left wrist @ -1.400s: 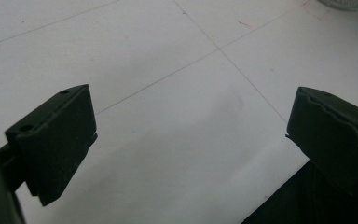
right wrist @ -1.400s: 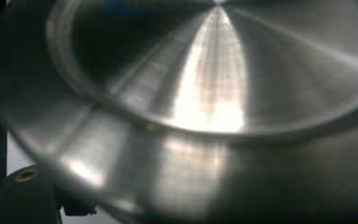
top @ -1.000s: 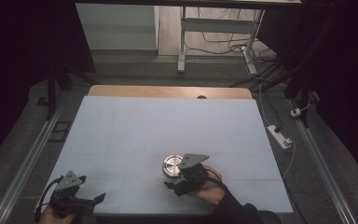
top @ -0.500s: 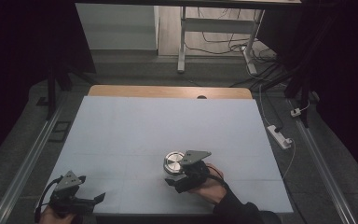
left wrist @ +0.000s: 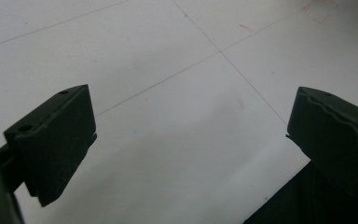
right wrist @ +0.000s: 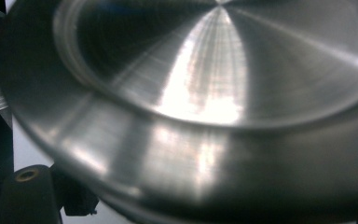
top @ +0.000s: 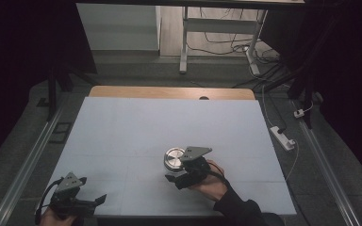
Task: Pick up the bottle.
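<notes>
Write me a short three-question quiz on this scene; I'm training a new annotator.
1. True or false: the left gripper has its fingers shut on a thing.
2. Which gripper meets the round brushed-metal dish? A left, B right.
3. What does the dish rest on?

Key:
1. False: its fingers stand apart, with bare white table cover between them.
2. B.
3. The white table cover.

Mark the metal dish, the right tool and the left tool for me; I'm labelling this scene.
metal dish (top: 173,157), high view, middle of its top.
right tool (top: 178,170), high view, its tip.
left tool (top: 90,201), high view, its front end.
</notes>
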Demonstrator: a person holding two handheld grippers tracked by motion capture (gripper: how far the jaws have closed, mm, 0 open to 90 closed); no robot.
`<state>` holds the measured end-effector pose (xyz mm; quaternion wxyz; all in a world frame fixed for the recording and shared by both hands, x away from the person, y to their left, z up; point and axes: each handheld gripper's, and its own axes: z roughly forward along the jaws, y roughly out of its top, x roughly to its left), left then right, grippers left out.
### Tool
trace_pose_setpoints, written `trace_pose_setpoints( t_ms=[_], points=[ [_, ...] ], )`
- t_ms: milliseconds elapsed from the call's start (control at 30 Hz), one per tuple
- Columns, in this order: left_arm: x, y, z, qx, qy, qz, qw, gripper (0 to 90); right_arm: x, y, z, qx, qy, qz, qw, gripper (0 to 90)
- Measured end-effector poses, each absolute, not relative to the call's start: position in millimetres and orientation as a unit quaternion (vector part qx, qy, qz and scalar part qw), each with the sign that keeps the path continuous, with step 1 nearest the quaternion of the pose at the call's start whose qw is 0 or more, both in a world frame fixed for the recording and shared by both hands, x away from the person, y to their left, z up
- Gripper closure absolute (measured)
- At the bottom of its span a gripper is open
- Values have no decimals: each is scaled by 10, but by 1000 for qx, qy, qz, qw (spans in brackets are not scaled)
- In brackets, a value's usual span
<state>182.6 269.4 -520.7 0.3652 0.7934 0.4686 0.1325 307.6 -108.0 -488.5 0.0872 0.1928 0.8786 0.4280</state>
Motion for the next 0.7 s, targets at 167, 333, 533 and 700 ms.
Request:
trace_pose_setpoints(
  t_ms=[167, 333, 533, 700],
  points=[
    [1826, 2695, -5208, 793, 469, 133, 365, 21, 3120, -1036, -4860, 191, 877, 431, 90, 151],
    [1826, 2695, -5207, 793, 469, 132, 365, 21, 3179, -1007, -4835, 194, 875, 433, 92, 151],
    [1826, 2694, -5208, 793, 469, 133, 365, 21, 3256, -989, -4811, 201, 874, 433, 93, 151],
    [1826, 2694, -5207, 793, 469, 132, 365, 21, 3306, -957, -4778, 200, 874, 433, 95, 151]
  ],
)
